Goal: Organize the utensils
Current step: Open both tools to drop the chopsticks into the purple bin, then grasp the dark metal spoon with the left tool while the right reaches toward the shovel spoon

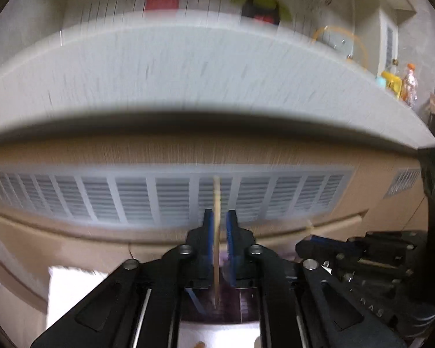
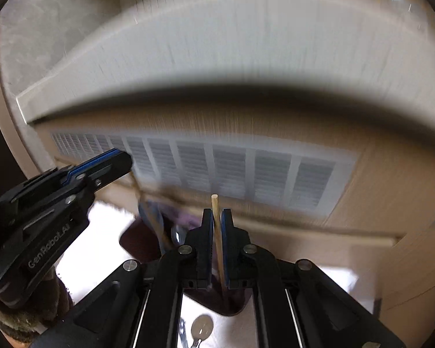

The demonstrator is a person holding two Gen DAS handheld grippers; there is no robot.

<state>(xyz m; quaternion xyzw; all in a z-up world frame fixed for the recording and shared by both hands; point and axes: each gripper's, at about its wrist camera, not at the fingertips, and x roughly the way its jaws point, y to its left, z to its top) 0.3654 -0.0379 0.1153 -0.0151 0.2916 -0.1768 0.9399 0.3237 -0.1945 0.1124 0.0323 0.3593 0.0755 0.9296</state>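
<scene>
In the left wrist view my left gripper (image 1: pixel 219 213) has a wooden chopstick (image 1: pixel 216 200) standing upright between its blue pads. A gap shows beside the right pad, so the jaws are slightly apart. My right gripper (image 2: pixel 216 211) is shut on a second wooden chopstick (image 2: pixel 215 206), also upright. A dark maroon holder (image 2: pixel 139 243) sits below both grippers on the white tabletop (image 2: pixel 101 232). The left gripper (image 2: pixel 124 159) also shows at the left of the right wrist view, with its blurred chopstick (image 2: pixel 152 217) hanging down toward the holder. The right gripper (image 1: pixel 304 242) shows at the right of the left wrist view.
A metal spoon (image 2: pixel 201 329) lies on the tabletop near the front. Ahead, a beige wall carries a long white vent grille (image 1: pixel 171 197) under a grey ledge (image 1: pixel 188 72). Bottles (image 1: pixel 403 84) stand at the far right. Both views are motion-blurred.
</scene>
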